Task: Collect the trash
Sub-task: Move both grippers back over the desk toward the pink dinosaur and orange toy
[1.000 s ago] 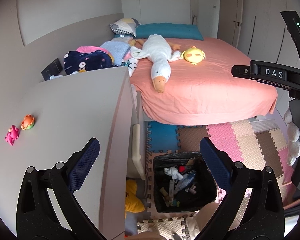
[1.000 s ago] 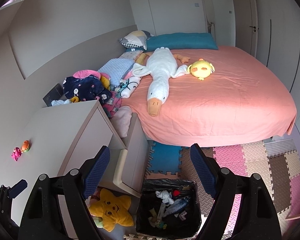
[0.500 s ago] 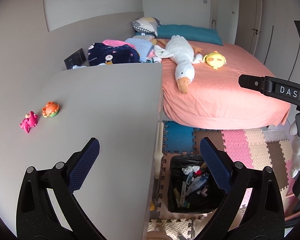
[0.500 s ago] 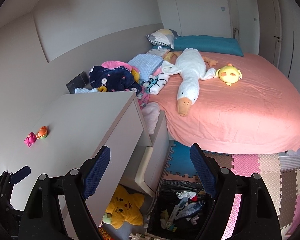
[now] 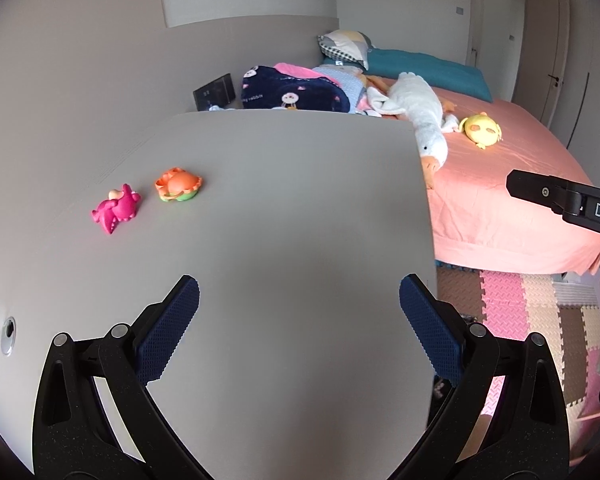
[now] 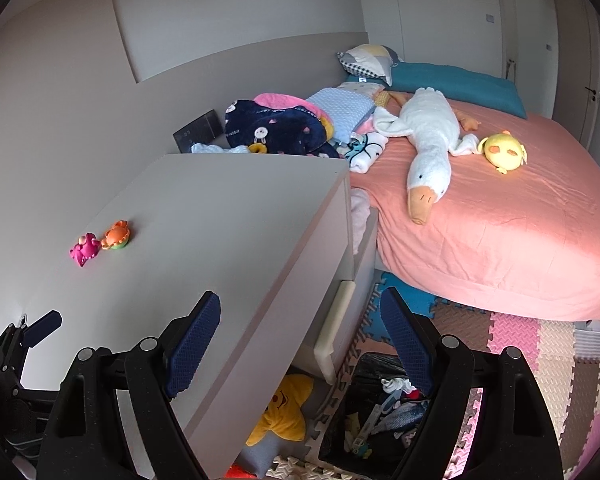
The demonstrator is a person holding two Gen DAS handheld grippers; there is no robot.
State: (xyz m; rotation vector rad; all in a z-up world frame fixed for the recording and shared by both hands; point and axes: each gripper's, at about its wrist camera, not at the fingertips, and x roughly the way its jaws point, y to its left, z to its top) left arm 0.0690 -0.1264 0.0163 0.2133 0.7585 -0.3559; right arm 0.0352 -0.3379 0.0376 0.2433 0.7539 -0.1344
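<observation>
Down on the foam floor mats sits the trash bin (image 6: 384,420), a dark square tub lined with a black bag. Inside it lies a jumble: something white and crumpled near the top, a bit of red, a flattened clear bottle and some pale strips. It stands just off the front corner of the tabletop (image 6: 220,224), on the floor below it, with a yellow star plush (image 6: 284,408) tucked beside it under the tabletop's edge.

The right hand-held gripper (image 6: 300,336) hangs over that front edge, blue pads spread wide apart, nothing between them. The left hand-held gripper (image 5: 298,320) is above the tabletop's bare grey surface, its jaws likewise wide apart and empty.

On the tabletop, towards its far left side, lie two small toys almost touching: a pink toy (image 5: 116,208) and an orange toy (image 5: 179,184) with a green underside. At the tabletop's near left corner is a small round metal fitting (image 5: 8,330).

Beyond the tabletop's far edge is a navy blanket (image 6: 276,128) printed with little animals; the lettering on it is too small to read. To the tabletop's right is the bed (image 6: 520,220) in a salmon sheet, carrying a white goose plush (image 6: 428,144) and a yellow chick plush (image 6: 504,152).

Readable writing: white letters "DA" on a black bar (image 5: 564,204) at the right edge of the left wrist view, cut off by the frame.
</observation>
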